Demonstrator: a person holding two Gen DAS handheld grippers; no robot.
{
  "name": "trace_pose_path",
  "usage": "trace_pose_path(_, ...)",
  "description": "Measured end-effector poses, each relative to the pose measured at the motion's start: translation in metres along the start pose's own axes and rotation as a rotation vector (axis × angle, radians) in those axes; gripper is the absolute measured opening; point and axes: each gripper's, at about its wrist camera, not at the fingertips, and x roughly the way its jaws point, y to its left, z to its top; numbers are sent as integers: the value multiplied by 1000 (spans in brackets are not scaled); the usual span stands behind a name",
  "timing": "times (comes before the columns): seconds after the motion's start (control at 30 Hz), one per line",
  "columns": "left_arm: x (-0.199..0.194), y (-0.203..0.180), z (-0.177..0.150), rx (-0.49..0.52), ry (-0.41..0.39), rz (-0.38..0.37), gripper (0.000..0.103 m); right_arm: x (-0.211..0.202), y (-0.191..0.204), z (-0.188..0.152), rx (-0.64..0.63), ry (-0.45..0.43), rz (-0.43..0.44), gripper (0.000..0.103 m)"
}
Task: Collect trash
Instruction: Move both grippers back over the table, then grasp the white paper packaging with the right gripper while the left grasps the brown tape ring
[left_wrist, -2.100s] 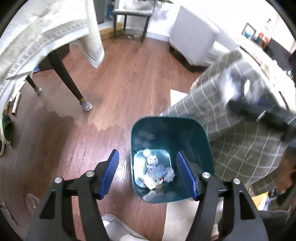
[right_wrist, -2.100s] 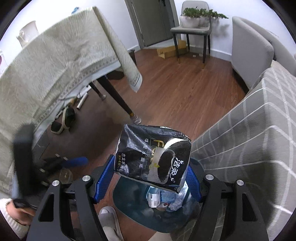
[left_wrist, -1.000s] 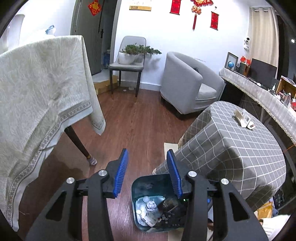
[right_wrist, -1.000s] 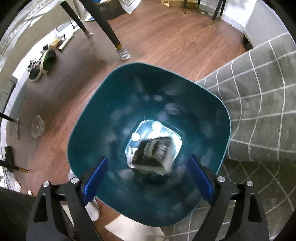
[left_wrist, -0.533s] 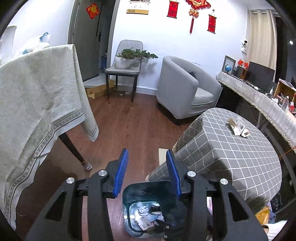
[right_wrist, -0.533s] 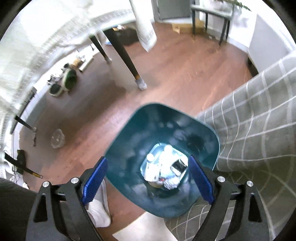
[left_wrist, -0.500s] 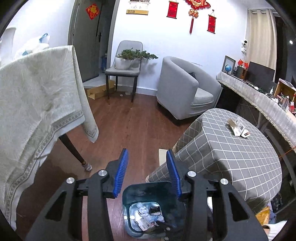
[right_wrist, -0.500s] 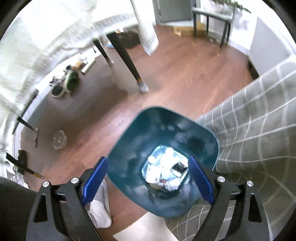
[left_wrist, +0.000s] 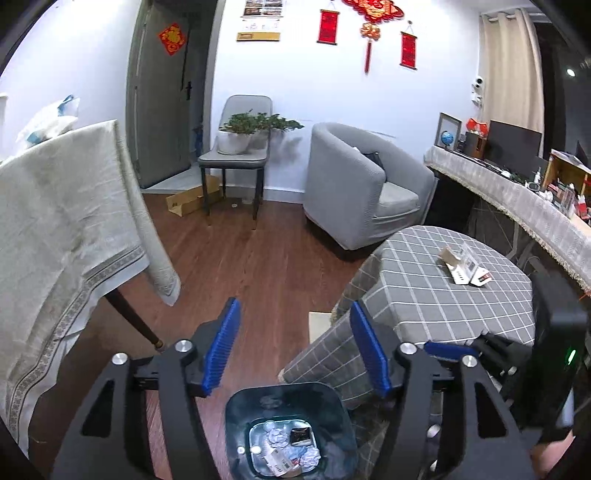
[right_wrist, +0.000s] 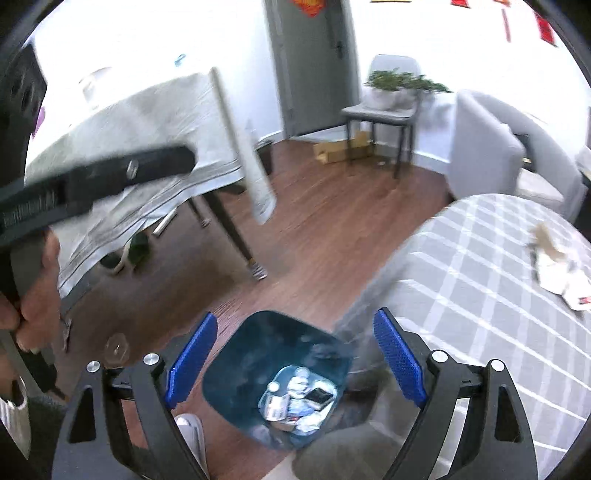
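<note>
L hand-held gripper (left_wrist: 295, 349): jaws wide apart, nothing btwn the blue pads (left_wrist: 221, 350). It hangs above the floor (left_wrist: 258, 266), w/ the bin (left_wrist: 236, 410) just below and in front of it. R hand-held gripper (right_wrist: 293, 360): also wide, empty, blue pads (right_wrist: 397, 360) either side of the bin (right_wrist: 236, 373) in its view, up above the rim, not touching.

Bin is teal, sits on the wood floor right against the hanging edge of the checked cloth (left_wrist: 424, 295). Trash (left_wrist: 284, 446) lies at the bottom: crumpled white bits, a printed label/packet, a small dark pack (left_wrist: 301, 435) on top toward the R side. Same pile (right_wrist: 295, 400) shows in the R view, blurry.

On the checked desk top, well apart from the bin: boxes (left_wrist: 463, 266), whitish cartons lying flat next to each other; R view shows them (right_wrist: 557, 269) smeared, can't tell more.

L of the bin: bigger desk under a pale cloth (left_wrist: 62, 229), dark leg (left_wrist: 133, 317) showing below the hem. Farther back: grey armchair (left_wrist: 362, 188), chair (left_wrist: 236, 158) w/ a potted plant (left_wrist: 243, 131) on the seat, cardboard (left_wrist: 192, 195) on the floor by the door (left_wrist: 162, 92). Red hangings (left_wrist: 369, 22) on the wall. Long desk (left_wrist: 517, 199) at far R w/ monitor and clutter.

R view, L edge: the person's hand (right_wrist: 37, 295) on the other tool's dark body.
</note>
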Motion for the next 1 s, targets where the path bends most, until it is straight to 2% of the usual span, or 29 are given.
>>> trace_pose_path(0.17, 12, -25, 3, 15, 11, -42, 71, -23, -39, 2, 63, -56, -72, 88)
trace_pose_path(0.4, 31, -58, 15, 47, 3, -84, 78, -36, -82, 1, 123, -85, -160, 87)
trace_pose_path(0.63, 55, -78, 34, 46, -6, -120, 80, -44, -135, 8, 169, -80, -313, 67)
trace_pose_path(0.7, 62, -81, 41, 34, -9, -135, 80, -46, -154, 11, 221, -80, -323, 62)
trace_pose_path(0.87, 83, -96, 56, 36, -6, -160, 81, -38, -193, 13, 283, -34, -358, 40)
trace_pose_path(1.0, 98, -105, 63, 26, 2, -184, 81, -23, -214, 11, 303, 4, -345, 36)
